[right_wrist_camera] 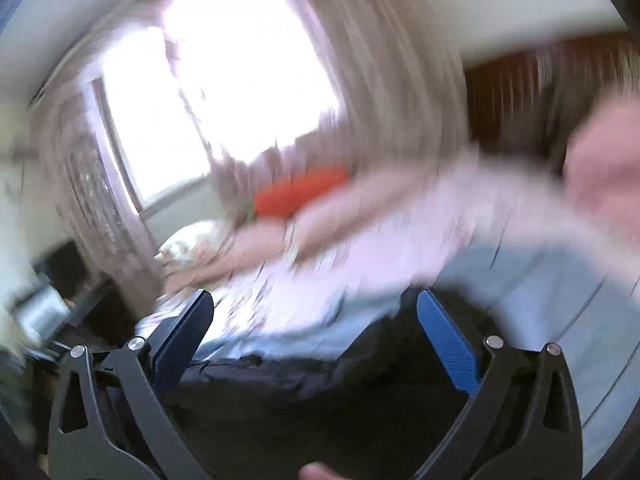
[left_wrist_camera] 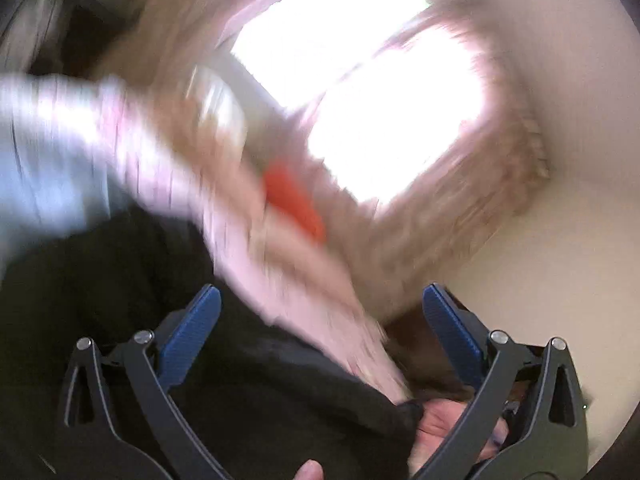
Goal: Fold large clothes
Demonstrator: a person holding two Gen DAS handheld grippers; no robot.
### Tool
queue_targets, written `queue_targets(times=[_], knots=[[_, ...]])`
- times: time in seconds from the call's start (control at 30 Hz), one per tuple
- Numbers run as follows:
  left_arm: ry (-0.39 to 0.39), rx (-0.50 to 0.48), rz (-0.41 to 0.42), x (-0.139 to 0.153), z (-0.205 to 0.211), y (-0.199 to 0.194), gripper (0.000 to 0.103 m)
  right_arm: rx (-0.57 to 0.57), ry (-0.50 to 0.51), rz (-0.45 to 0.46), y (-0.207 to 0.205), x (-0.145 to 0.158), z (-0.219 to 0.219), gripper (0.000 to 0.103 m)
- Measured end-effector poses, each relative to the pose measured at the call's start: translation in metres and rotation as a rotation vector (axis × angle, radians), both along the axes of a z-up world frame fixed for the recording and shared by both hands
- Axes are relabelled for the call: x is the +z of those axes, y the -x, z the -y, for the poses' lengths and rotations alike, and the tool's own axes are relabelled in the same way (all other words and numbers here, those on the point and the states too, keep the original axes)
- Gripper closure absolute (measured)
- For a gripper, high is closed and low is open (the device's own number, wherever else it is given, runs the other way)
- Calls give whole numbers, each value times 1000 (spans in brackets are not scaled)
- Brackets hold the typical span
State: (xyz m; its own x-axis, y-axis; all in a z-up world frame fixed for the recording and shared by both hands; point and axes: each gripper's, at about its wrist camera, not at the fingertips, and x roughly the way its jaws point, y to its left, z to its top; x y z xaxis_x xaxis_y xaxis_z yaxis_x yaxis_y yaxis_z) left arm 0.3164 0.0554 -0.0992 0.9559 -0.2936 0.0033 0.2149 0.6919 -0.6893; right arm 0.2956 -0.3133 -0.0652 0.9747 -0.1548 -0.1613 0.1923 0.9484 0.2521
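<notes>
The dark garment fills the lower left of the left view, under the left gripper. It also lies low under the right gripper. Both jaws stand wide apart, empty.

You have a bright window ahead, washed out white, with beige curtains hanging around it. An orange object, too blurred to name, sits below the window. A cream wall runs beside the curtains.
</notes>
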Motion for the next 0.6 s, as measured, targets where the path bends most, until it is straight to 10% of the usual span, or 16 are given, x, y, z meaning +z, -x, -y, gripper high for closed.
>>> queue_targets(times=[0.1,0.3,0.6], knots=[[-190,83,122,10,13,51,2,-20,121,-8,8,-24,-20,1],[-547,-27,-115,-45,53,20,2,46,133,-275,-43,-89,-48,1],[-1045,-89,-322,-63,145,-169,2,15,427,-518,-200,-91,-105,1]])
